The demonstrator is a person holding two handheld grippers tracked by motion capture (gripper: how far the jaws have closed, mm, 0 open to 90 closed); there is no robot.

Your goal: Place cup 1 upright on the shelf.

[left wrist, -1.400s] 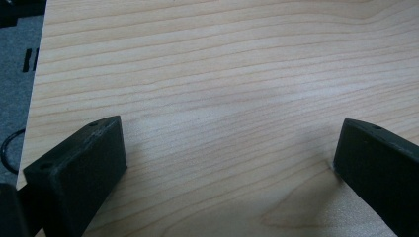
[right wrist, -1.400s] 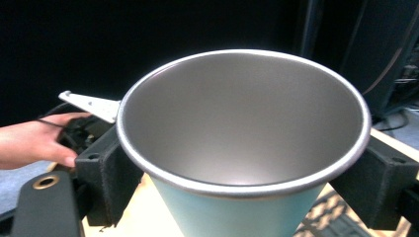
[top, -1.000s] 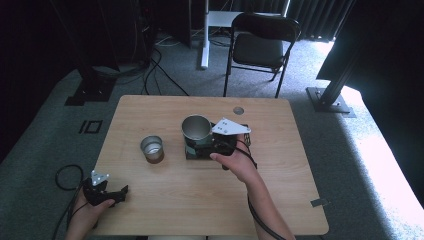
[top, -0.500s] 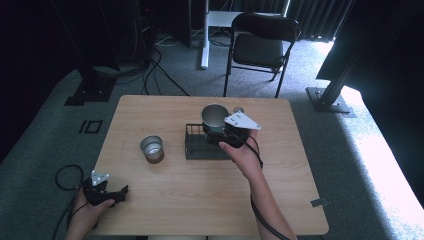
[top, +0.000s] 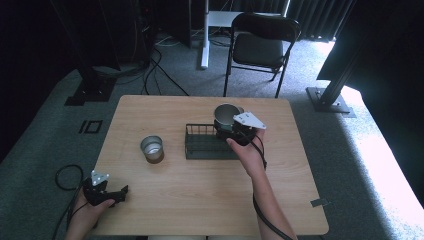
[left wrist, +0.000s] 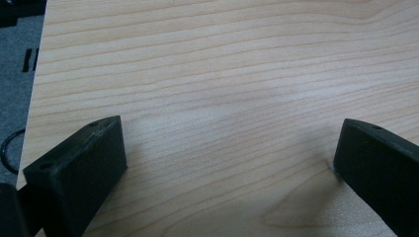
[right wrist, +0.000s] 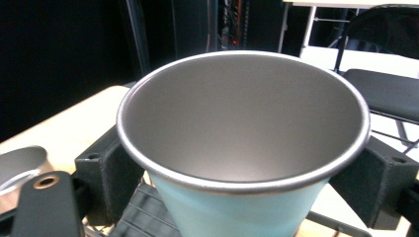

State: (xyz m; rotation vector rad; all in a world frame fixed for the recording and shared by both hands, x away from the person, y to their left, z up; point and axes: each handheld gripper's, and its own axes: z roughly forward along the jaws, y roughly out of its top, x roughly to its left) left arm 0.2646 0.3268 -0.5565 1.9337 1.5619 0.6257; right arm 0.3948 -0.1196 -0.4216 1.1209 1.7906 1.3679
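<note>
Overhead, I see the cup (top: 227,115) just above frame centre, upright, mouth up, held over the far right corner of the rack (top: 210,142) on the table (top: 200,200). My right gripper (top: 235,131) clamps it. My left gripper (top: 117,194) sits lower left at the table's edge.

Along the left gripper (left wrist: 230,163), its jaws stand wide apart over bare wood, holding nothing.

Along the right gripper (right wrist: 247,173), the cup (right wrist: 242,133) fills the centre: steel inside, pale blue outside, axis vertical, a jaw pressed against each side. A second cup (right wrist: 20,165) sits at lower left.
</note>
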